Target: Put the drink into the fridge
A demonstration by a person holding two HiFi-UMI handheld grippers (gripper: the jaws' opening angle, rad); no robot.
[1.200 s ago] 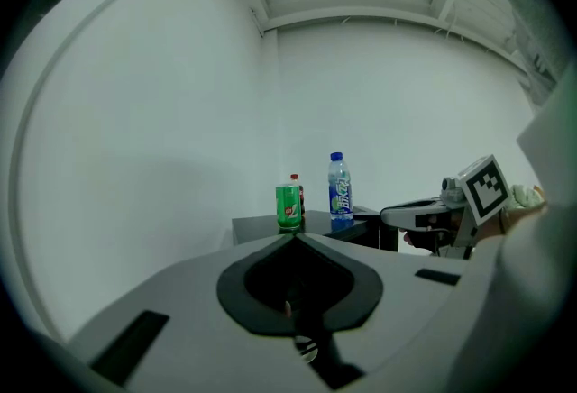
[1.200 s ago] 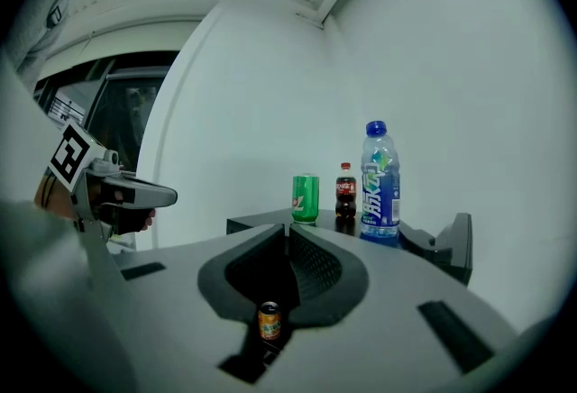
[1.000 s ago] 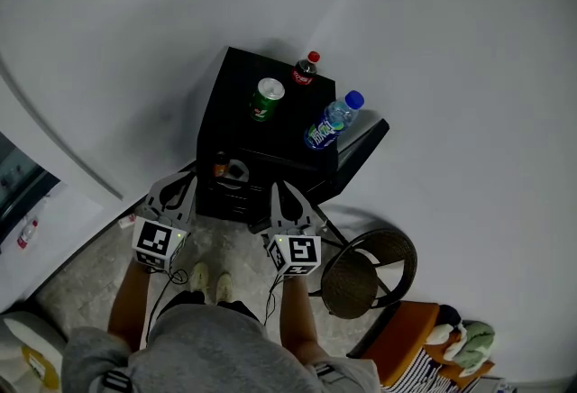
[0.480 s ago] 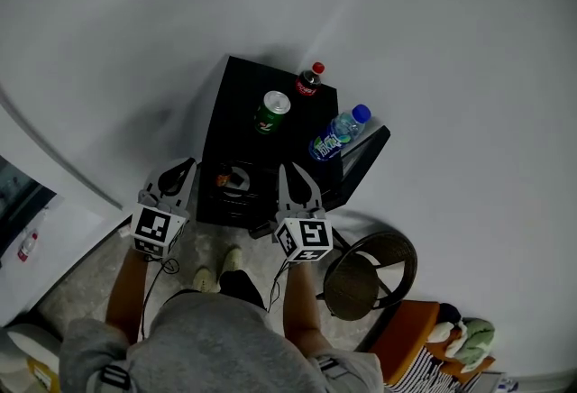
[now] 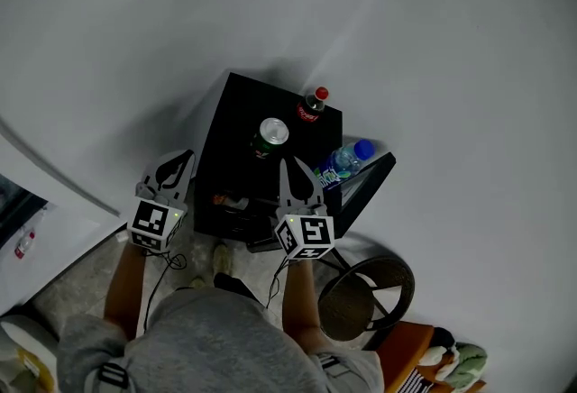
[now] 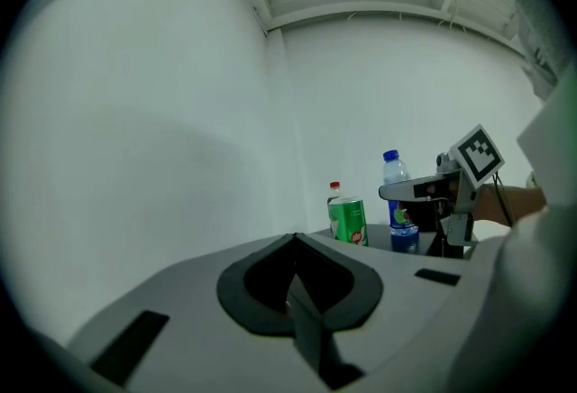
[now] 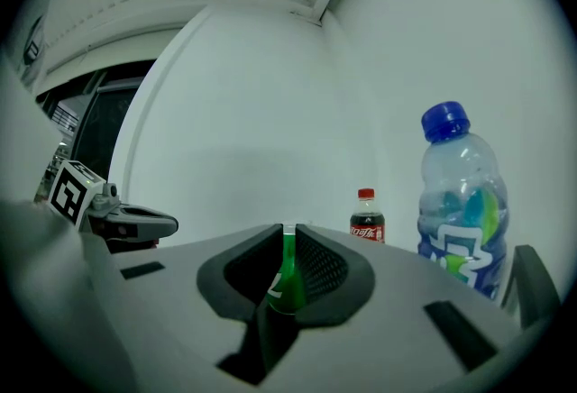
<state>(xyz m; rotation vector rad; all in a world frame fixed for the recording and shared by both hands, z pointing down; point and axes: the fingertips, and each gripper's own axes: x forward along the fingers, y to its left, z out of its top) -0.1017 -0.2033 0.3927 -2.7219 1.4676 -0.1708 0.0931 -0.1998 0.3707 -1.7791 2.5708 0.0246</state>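
A white wall backs a small black fridge with its door open; on its top stand a green can, a cola bottle and a blue-capped bottle.

Head view: the can stands just beyond the right gripper fingers, while the left gripper is beside the fridge.

Left gripper view: the fingers are pressed together and empty, with the drinks ahead to their right.

Right gripper view: the fingers are closed to a slit and pinch nothing; the can shows beyond them.
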